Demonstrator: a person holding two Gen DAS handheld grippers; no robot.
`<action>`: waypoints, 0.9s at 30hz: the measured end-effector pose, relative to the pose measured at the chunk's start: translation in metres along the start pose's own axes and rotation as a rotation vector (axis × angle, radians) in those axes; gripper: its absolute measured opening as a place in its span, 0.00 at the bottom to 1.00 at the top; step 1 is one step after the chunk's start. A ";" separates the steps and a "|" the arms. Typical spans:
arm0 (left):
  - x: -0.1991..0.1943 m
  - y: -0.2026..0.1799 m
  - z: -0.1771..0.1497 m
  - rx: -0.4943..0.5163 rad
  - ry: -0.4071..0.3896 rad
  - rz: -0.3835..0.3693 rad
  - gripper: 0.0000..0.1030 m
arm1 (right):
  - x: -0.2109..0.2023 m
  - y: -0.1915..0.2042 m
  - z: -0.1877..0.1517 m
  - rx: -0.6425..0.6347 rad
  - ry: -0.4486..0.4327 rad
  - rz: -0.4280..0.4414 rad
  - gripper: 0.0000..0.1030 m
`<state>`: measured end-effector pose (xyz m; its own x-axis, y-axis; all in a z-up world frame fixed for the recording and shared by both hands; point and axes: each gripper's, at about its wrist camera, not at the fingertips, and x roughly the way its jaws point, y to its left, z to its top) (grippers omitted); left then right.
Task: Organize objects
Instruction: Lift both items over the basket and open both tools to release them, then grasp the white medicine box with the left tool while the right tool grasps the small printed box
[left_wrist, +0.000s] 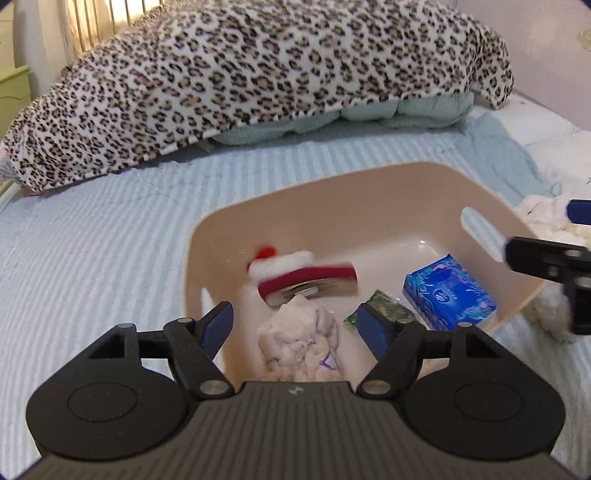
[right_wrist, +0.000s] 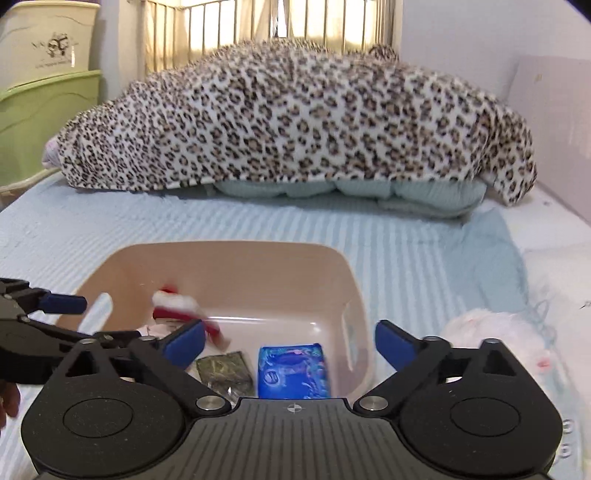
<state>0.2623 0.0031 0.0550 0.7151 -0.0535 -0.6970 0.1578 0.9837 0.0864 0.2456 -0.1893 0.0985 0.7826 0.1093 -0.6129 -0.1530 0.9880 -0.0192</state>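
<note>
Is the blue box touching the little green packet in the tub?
Apart. The right wrist view shows a strip of bare tub floor between the blue box and the green packet; they lie side by side.

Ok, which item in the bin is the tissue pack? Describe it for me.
On the bed sits a beige bin. The tissue pack lies in its right corner, beside a green packet. It is the only bright blue, boxy item there.

text: none legible | blue packet: print blurred | cream bin: panda drawing, lettering unreadable
</note>
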 end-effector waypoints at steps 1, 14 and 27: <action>-0.007 0.001 -0.001 -0.001 -0.009 0.000 0.73 | -0.008 -0.002 -0.001 -0.007 -0.002 0.001 1.00; -0.041 0.006 -0.043 -0.005 0.031 -0.012 0.83 | -0.032 -0.020 -0.054 0.002 0.127 -0.014 1.00; 0.003 -0.003 -0.088 -0.037 0.155 -0.054 0.83 | 0.014 -0.017 -0.101 0.044 0.266 0.006 1.00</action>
<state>0.2046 0.0153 -0.0100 0.5924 -0.0825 -0.8014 0.1658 0.9859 0.0211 0.1979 -0.2153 0.0109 0.5949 0.0885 -0.7989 -0.1259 0.9919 0.0161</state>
